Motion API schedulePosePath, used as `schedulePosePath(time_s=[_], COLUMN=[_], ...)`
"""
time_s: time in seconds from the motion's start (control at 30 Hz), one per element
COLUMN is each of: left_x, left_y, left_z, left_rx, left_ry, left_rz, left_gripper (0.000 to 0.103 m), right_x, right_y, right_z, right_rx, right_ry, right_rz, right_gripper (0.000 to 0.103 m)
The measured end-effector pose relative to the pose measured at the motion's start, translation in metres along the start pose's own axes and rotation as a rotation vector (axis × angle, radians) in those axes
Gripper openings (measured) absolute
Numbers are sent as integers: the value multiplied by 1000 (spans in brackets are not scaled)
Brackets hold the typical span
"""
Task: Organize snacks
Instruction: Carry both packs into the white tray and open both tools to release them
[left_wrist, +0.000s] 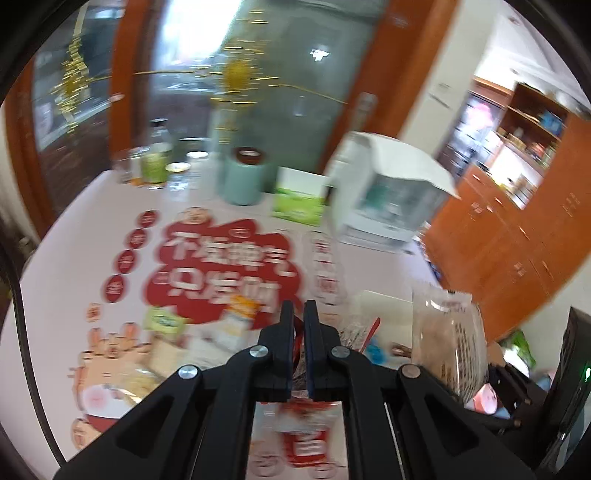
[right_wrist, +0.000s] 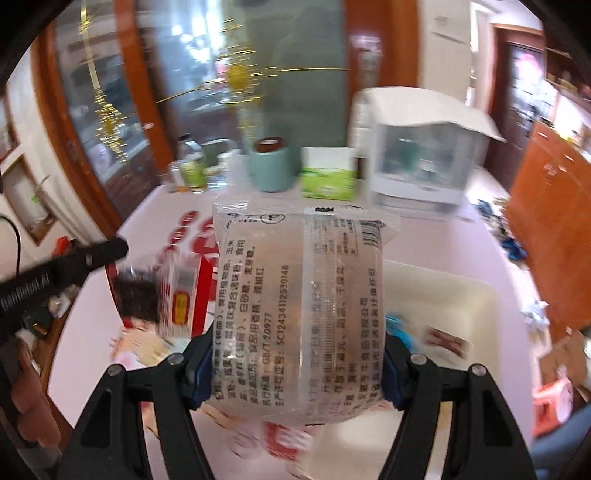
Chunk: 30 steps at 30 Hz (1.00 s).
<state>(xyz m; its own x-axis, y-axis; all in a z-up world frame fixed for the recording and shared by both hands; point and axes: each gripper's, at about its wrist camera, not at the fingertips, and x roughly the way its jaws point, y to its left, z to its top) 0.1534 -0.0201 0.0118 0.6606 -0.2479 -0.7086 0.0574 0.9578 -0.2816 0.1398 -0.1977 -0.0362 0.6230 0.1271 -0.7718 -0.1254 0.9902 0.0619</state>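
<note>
Up at twelve o'clock, a glass door (left_wrist: 258, 85) in an orange-brown wooden frame (left_wrist: 127, 74), gold ornament glinting across the pane and daylight glaring through near its top. Over at three o'clock, wooden cabinets (left_wrist: 517, 236) with small handles, open shelves (left_wrist: 532, 136) above them, brightly lit. A pale wall (left_wrist: 443, 85) sits between door and shelves. At nine o'clock, another glazed panel (right_wrist: 99, 103), blurred.
</note>
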Motion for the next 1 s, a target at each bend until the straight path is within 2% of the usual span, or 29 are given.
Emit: schedulePosePath(time_s=[0.1,0.3,0.43,0.53,0.57,0.6,0.63,0.7,0.83,1.0], left_x=[12,37,59,72,77,82,86,92,95,97], left_y=[-49,-129,-167,-180,-184,-185,-185,-183,-175,-165], left_z=[-6,-22,-37,-45,-48,-50,-52,-57,-65,-67], left_rx=[29,119,165,187,197,202,204,192,191,201], left_ry=[28,56,92,99,109,125,146,167,146,149], left_rz=[-52,-70,-46,-11,-8,-8,-8,7,49,77], left_gripper=[3,3,3,6,11,31,59,86,88,88], right_x=[-22,-43,-32,-21,-14,-9,-5,1,11,5], right_y=[-45,-102,-128,-140,-143,-145,-147,-148,-148,-142], right_z=[-18,-50,-67,-81,-86,-88,-92,-97,-104,-96], right_rx=[35,82,121,136,135,134,133,134,126,91], right_ry=[-6,17,70,116,138,156,173,190,228,173], right_rz=[-59,-144,-165,-166,-163,-161,-159,-148,-97,-117], right_gripper=[71,71,72,72,73,73,75,77,78,80])
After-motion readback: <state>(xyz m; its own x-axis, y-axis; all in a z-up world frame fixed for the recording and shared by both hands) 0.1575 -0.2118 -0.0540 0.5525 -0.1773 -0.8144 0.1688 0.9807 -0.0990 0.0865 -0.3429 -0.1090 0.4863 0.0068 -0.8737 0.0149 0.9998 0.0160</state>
